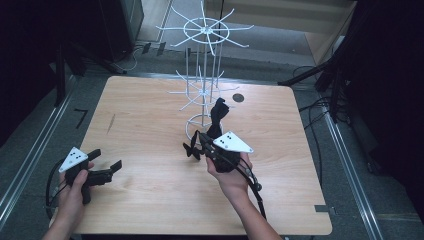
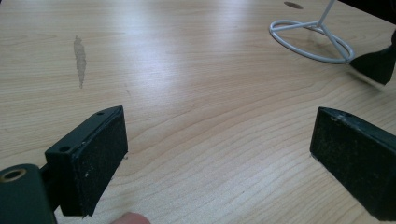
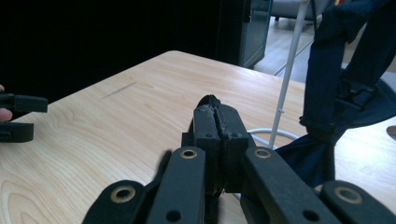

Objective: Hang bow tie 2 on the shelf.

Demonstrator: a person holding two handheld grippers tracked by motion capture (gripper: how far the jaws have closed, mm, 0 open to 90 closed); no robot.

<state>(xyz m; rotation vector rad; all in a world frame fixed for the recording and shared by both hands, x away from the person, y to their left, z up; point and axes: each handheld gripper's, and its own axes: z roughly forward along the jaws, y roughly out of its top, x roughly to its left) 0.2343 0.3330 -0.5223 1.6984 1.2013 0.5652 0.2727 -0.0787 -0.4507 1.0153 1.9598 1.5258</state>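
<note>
keep the right hand-held gripper (image 3: 217,128) pinched on the dark fabric strap (image 3: 343,88), left hand-held gripper (image 2: 219,154) wide, by the white wire rack (image 1: 202,75).

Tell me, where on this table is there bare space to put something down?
The table's left half is bare, from the far edge to the left gripper. The near right corner is free too. It's crowded mid-table: white wire rack, dark cloth and right gripper.

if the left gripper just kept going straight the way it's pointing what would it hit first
Probably the white wire ring base of the hook stand, up and to the right across bare table from the open left gripper; depth is hard to judge.
</note>
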